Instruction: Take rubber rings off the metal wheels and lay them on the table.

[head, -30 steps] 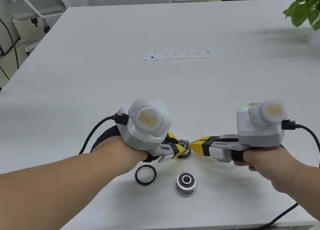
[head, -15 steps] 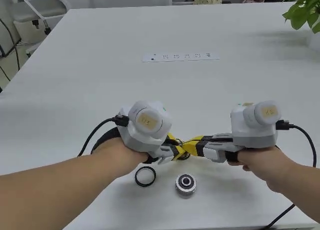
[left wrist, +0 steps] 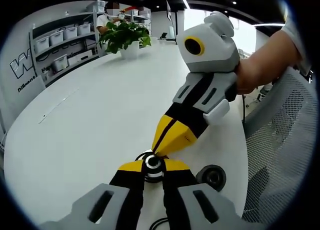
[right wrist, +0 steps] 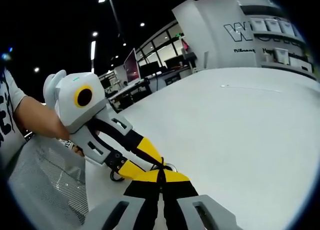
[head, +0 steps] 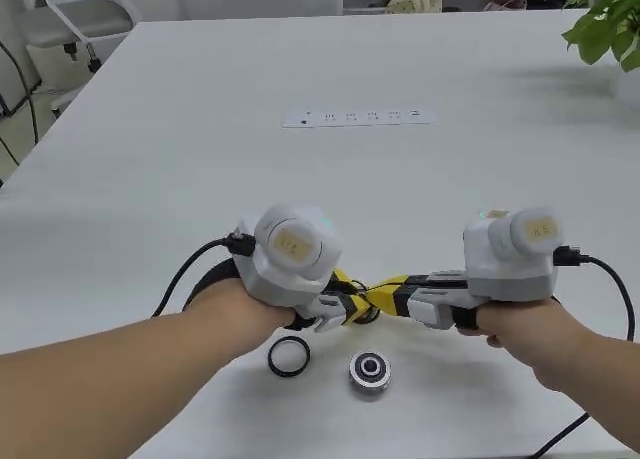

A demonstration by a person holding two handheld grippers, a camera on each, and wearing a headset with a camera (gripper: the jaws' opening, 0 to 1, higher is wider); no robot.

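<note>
Low in the head view, left gripper and right gripper meet tip to tip, just beyond a loose ring and a second wheel. Left gripper view: our jaws clamp the held wheel, right tips touching its far rim. Right gripper view: jaws together; ring grip unclear.

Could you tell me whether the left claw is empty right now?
No, the left claw is clamped on a small metal wheel between its tips.
</note>
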